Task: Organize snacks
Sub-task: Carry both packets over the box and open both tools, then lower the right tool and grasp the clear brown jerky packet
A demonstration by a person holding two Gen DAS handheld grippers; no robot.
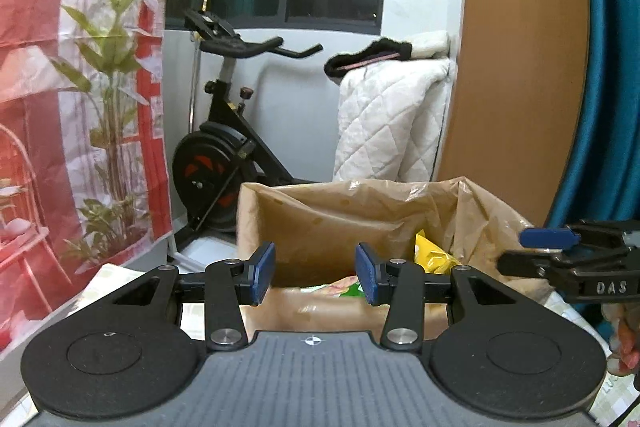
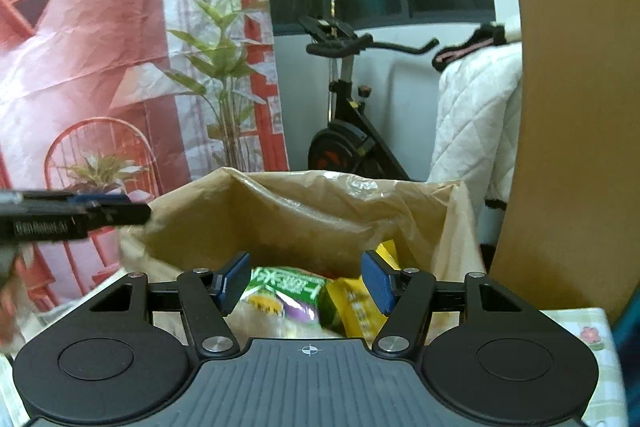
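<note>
I had both tongs at the mouth of the brown bag (image 2: 304, 211) on the bench (image 2: 580, 331). An exercise bike (image 1: 224, 163) stood at 11 o'clock, a quilt (image 1: 392, 115) at 1. The left tongs (image 1: 316, 275) were released and empty. The right tongs (image 2: 308, 283) were also released, nothing between the pads. The green snack packet (image 2: 288, 291) and yellow snack packet (image 2: 356, 303) lay inside the bag at 12 o'clock; I couldn't tell their long axes.
</note>
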